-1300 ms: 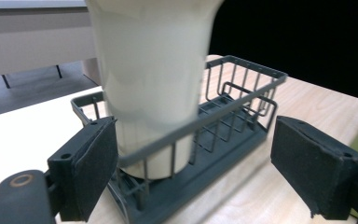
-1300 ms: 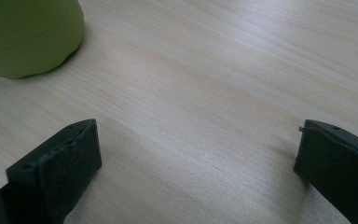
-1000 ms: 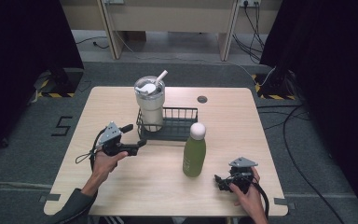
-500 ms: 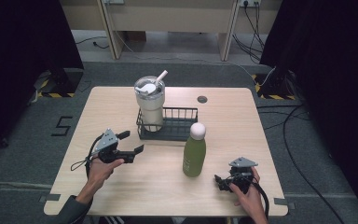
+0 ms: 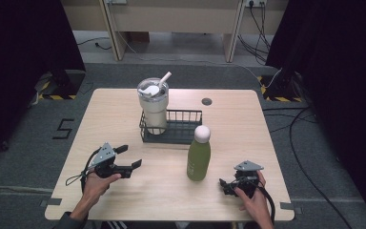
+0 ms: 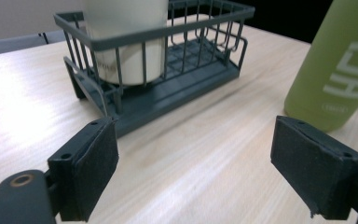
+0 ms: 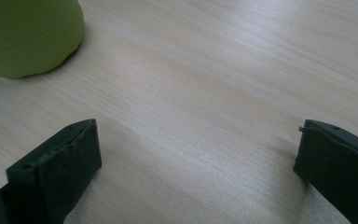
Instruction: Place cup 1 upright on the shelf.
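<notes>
The table (image 5: 124, 109) carries everything, and I take the basket (image 5: 181, 133) as my landmark, near its middle. The tumbler (image 5: 153, 106) stands upright in the basket's left end, held in by the wire walls, so the right end is left free. The bottle (image 5: 198, 153) stands upright on the table just in front of the basket's right end, apart from it and nearest to that free space; I judge it is the thing to go in there.

My left hand-held gripper (image 5: 129, 160) hangs in front of the basket's left end, well apart from the bottle. It is released, jaws wide, and it points across at the bottle (image 6: 340, 70), so the body could pass between them.

My right hand-held gripper (image 5: 226, 185) sits low at the table, in front of the basket and beyond its right end. It is released too, grasping nothing, with the bottle's base (image 7: 28, 37) near one jaw.
</notes>
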Available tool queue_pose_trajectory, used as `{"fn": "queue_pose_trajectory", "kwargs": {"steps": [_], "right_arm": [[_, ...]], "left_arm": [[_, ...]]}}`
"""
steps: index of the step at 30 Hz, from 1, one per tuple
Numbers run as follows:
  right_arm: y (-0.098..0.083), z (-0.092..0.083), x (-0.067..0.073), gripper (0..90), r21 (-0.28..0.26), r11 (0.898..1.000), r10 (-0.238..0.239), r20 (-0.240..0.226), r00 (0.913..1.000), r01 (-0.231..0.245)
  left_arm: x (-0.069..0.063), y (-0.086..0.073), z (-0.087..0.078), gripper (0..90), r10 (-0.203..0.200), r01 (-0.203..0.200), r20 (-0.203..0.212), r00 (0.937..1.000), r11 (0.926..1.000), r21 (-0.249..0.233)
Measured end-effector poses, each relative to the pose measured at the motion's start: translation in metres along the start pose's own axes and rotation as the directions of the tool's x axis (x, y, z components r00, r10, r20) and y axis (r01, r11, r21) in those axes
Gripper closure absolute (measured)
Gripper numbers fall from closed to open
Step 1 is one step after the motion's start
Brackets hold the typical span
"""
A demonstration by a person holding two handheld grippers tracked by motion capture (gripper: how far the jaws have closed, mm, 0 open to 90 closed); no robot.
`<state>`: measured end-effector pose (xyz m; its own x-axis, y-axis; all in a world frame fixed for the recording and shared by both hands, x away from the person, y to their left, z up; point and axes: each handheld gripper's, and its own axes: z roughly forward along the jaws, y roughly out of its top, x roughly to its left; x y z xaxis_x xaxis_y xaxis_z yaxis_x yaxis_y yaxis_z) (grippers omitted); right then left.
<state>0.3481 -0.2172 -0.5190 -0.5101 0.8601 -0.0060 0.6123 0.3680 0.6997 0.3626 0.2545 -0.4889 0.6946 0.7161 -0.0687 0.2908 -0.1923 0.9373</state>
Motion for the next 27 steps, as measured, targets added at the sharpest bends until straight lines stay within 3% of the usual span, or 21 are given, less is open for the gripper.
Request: {"fn": "queue_pose_trajectory", "kwargs": {"steps": [3, 7, 19, 21, 23, 27], "right_arm": [[0.000, 0.000, 0.000, 0.4, 0.000, 1.000, 0.000, 0.000, 1.0000, 0.000], [0.000, 0.000, 0.000, 0.4, 0.000, 1.000, 0.000, 0.000, 1.0000, 0.000], [0.000, 0.000, 0.000, 0.5, 0.000, 1.000, 0.000, 0.000, 1.0000, 0.000], [0.000, 0.000, 0.000, 0.5, 0.000, 1.000, -0.001, 0.001, 1.0000, 0.001], [0.000, 0.000, 0.000, 0.4, 0.000, 1.000, 0.000, 0.000, 1.0000, 0.000], [0.000, 0.000, 0.000, 0.5, -0.001, 1.000, 0.000, 0.000, 1.0000, 0.000]], "left_arm": [[-0.002, -0.004, -0.004, 14.7, -0.008, 0.008, 0.001, 1.0000, 1.0000, 0.001], [-0.007, -0.009, -0.007, 14.7, 0.022, -0.021, -0.006, 0.9998, 0.9995, 0.024], [-0.015, -0.025, -0.019, 14.8, 0.028, -0.027, 0.000, 0.9996, 0.9968, 0.075], [-0.016, -0.027, -0.020, 14.8, 0.034, -0.033, -0.003, 0.9994, 0.9946, 0.098], [-0.019, -0.031, -0.021, 14.8, 0.070, -0.065, -0.029, 0.9971, 0.9882, 0.139], [-0.023, -0.034, -0.023, 14.9, 0.078, -0.071, -0.029, 0.9965, 0.9807, 0.182]]}}
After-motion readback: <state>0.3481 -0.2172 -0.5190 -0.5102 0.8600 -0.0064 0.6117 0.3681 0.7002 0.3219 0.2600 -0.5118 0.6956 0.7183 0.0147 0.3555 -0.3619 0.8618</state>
